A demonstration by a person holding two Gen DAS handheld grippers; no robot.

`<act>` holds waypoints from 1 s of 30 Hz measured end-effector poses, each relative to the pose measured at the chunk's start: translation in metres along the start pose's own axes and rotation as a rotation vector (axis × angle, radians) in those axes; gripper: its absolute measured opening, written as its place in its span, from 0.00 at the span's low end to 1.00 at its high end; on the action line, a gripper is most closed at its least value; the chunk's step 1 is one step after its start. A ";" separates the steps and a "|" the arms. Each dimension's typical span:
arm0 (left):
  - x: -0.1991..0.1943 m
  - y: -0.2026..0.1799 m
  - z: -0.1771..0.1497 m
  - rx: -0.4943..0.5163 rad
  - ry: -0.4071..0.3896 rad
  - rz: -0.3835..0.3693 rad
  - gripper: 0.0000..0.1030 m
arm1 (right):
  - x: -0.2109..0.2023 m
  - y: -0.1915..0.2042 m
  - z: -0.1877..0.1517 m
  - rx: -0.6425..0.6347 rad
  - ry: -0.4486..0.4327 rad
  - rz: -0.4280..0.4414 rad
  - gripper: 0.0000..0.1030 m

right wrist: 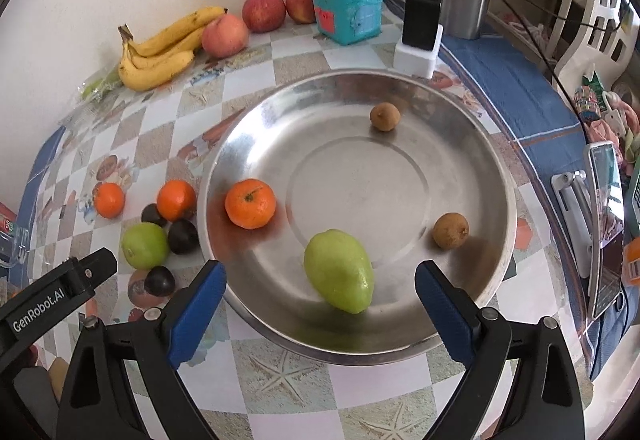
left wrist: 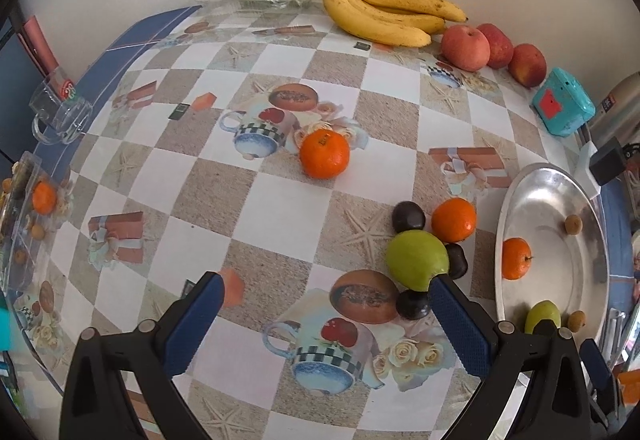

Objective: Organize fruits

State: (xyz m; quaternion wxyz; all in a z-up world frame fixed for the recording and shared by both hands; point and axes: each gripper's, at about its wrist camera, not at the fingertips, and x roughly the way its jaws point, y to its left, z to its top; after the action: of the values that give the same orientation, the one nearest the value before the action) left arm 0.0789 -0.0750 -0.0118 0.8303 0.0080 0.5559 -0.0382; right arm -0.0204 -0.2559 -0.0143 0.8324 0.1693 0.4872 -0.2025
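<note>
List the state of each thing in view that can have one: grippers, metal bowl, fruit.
Left gripper: open, empty, over the tablecloth.
Right gripper: open, nothing gripped, over the bowl's near edge.
Metal bowl: upright, partly filled.
Green fruit in bowl: lying loose, released.
Orange in bowl: resting near the left wall.
Green fruit on table: outside the bowl, among dark plums.
Bananas: by the wall.

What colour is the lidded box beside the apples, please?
The box is turquoise; the right wrist view shows it best.

black right gripper (right wrist: 320,276) arms, silver screws, textured blue pads (right wrist: 198,314), white "genrobot.ai" lettering.
</note>
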 end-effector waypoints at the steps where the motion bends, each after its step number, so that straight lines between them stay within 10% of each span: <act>1: -0.001 0.003 0.001 -0.003 -0.006 0.011 1.00 | -0.001 0.002 0.000 -0.007 -0.012 -0.006 0.93; 30: -0.010 0.123 0.028 -0.263 -0.045 0.073 1.00 | 0.007 0.120 -0.023 -0.212 0.025 0.070 0.93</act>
State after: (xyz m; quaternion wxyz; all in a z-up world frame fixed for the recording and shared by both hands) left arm 0.1095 0.0462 0.0046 0.8373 -0.0813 0.5367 0.0651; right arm 0.0258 -0.1426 -0.0211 0.8460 0.0997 0.5102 -0.1183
